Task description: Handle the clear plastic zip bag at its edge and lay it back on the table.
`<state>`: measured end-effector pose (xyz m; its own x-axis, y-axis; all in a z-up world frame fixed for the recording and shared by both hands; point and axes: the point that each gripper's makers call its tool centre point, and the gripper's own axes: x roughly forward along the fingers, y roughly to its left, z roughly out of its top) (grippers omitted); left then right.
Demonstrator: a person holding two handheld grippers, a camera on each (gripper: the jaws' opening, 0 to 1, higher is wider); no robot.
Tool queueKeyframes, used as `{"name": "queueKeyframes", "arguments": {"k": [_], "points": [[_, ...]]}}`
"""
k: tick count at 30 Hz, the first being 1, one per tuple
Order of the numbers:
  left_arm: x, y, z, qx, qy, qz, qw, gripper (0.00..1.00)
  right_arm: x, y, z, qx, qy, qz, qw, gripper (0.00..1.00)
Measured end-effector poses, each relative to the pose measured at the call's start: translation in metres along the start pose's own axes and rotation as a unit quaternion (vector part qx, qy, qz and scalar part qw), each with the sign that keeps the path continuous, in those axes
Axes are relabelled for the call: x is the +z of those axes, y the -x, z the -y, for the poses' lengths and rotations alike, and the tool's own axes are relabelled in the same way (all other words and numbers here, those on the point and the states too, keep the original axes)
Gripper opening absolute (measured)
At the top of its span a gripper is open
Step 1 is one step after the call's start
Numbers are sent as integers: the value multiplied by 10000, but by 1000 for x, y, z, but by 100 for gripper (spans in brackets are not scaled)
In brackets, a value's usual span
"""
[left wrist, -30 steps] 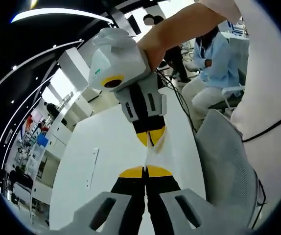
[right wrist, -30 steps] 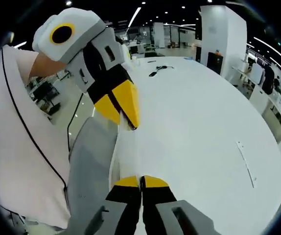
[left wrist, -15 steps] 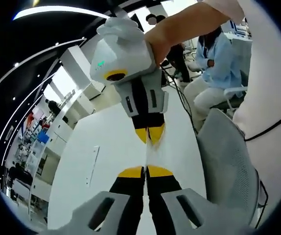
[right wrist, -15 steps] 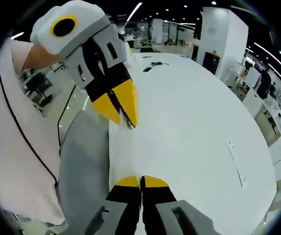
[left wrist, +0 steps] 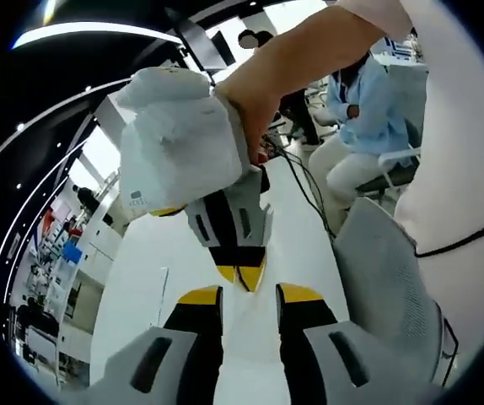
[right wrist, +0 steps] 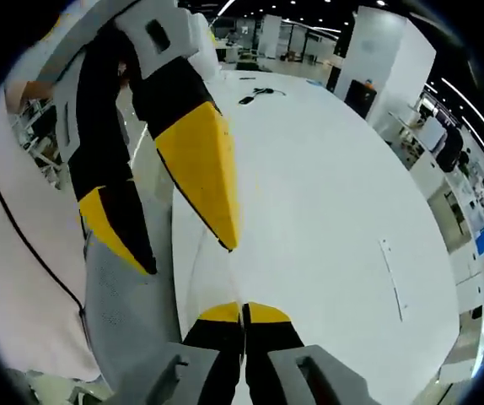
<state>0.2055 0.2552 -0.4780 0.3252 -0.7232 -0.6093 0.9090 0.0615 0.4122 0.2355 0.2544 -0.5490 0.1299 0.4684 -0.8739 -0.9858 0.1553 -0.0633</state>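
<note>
The clear zip bag point(right wrist: 217, 283) is a faint see-through sheet rising from my right gripper point(right wrist: 244, 309), which is shut on its edge low over the white table point(right wrist: 335, 186). In the right gripper view my left gripper point(right wrist: 190, 258) hangs close in from the upper left, open, its yellow fingertips point(right wrist: 200, 173) spread either side of the bag's top. In the left gripper view my left gripper point(left wrist: 250, 294) stands open at the bottom. There the right gripper point(left wrist: 240, 280), held by a hand, points down with its shut tips between the left jaws.
A grey mesh chair point(left wrist: 394, 278) stands at the table's edge beside the person holding the grippers. A seated person in light blue point(left wrist: 364, 84) is beyond. A black cable point(right wrist: 259, 93) lies far off on the table, and a thin flat strip point(right wrist: 391, 278) to the right.
My left gripper has opened and let go of the bag. The two grippers have come much closer together. My right gripper stays shut.
</note>
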Motion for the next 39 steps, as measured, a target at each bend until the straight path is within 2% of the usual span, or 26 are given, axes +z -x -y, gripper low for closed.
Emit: {"name": "queueKeyframes", "arguments": {"k": [9, 11, 12, 13, 15, 22, 26, 31, 33, 39], "points": [[-8, -11, 14, -268, -154, -225, 9993, 20, 6, -3, -4, -42, -48, -30, 10000, 0], [-17, -14, 16, -316, -274, -422, 9982, 19, 8, -3, -6, -23, -5, -40, 10000, 0], [-24, -16, 16, -338, -471, -617, 9964, 18, 8, -4, -7, -17, -1, -44, 10000, 0], [-26, -17, 16, -340, -559, -643, 9958, 17, 10, -4, -7, -4, 42, -51, 10000, 0], [-26, -19, 18, -373, -479, -617, 9962, 16, 10, -5, -10, 30, 67, -54, 10000, 0], [-43, -22, 19, -452, -521, -951, 9931, 15, 8, -10, -15, 147, 139, -135, 9997, 0], [-49, -23, 23, -591, -500, -1101, 9909, 8, 9, -11, -18, 174, 143, -152, 9996, 0], [-55, -25, 21, -504, -624, -1221, 9893, 3, 11, -12, -19, 208, 146, -161, 9995, 0], [-54, -24, 23, -533, -640, -1173, 9896, 0, 11, -12, -20, 223, 141, -165, 9995, 0], [-52, -24, 27, -605, -573, -1169, 9896, 0, 11, -12, -15, 118, 96, -153, 9998, 0]]}}
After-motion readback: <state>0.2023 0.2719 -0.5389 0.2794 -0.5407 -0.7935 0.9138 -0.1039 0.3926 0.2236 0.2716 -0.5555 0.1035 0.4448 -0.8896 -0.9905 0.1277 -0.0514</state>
